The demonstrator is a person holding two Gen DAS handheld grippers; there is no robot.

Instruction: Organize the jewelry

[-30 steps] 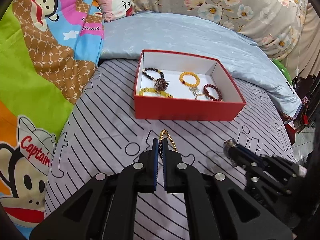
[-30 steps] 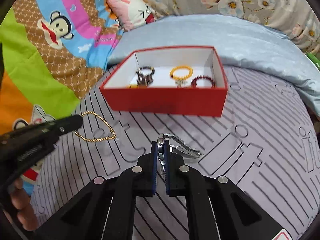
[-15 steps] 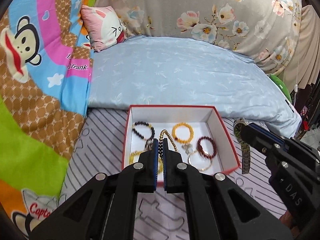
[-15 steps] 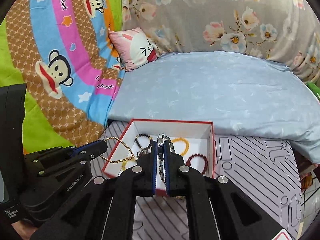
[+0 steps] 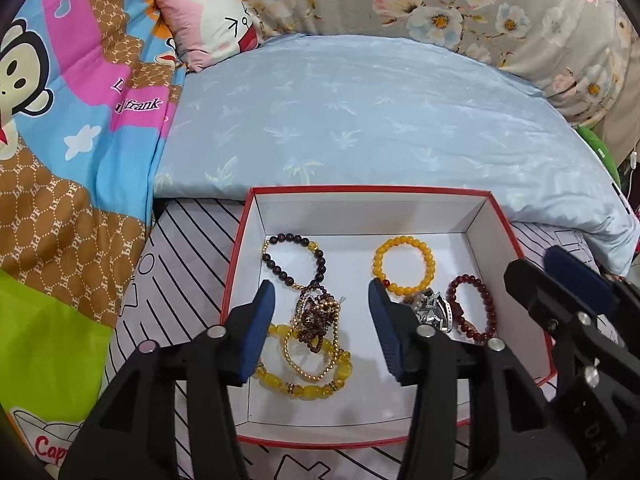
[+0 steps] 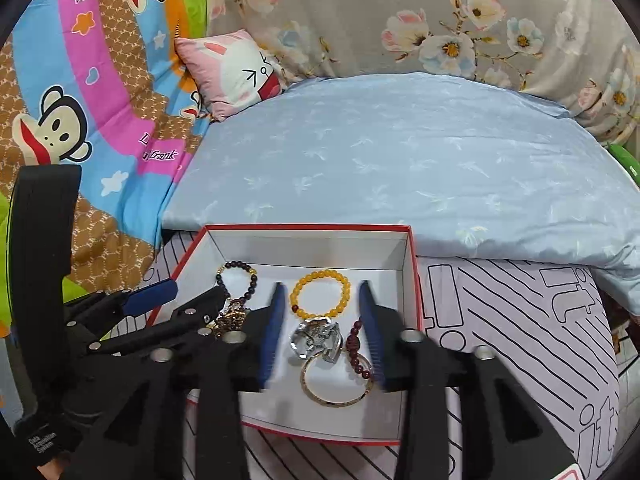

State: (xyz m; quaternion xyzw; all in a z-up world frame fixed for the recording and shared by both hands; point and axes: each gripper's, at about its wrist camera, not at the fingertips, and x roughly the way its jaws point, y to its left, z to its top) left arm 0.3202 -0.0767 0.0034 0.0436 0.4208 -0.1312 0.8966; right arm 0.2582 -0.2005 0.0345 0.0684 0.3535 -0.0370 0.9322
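A red box [image 5: 360, 190] with a white inside lies on the striped sheet. My left gripper [image 5: 322, 300] hangs over its left half with the jaws opening. The gold bead chain [image 5: 312, 360] lies loose beneath them on a yellow chunky bracelet [image 5: 280, 382] and a brown bead cluster [image 5: 316, 316]. My right gripper [image 6: 322, 300] is over the right half of the red box [image 6: 308, 226], jaws opening. The silver watch [image 6: 318, 338] lies free below them, beside a gold bangle [image 6: 338, 384], a dark red bracelet [image 6: 356, 344] and an orange bracelet [image 6: 320, 294].
A dark bead bracelet [image 5: 294, 258] lies at the box's back left. A pale blue quilt [image 5: 360, 112] rises just behind the box. A cartoon monkey blanket [image 5: 60, 160] lies to the left, and a pink pillow [image 5: 212, 20] and floral fabric [image 5: 480, 8] lie behind.
Both grippers have moved forward from the striped sheet to over the box. Their jaws have parted: the gold chain and the silver watch have dropped into the box.
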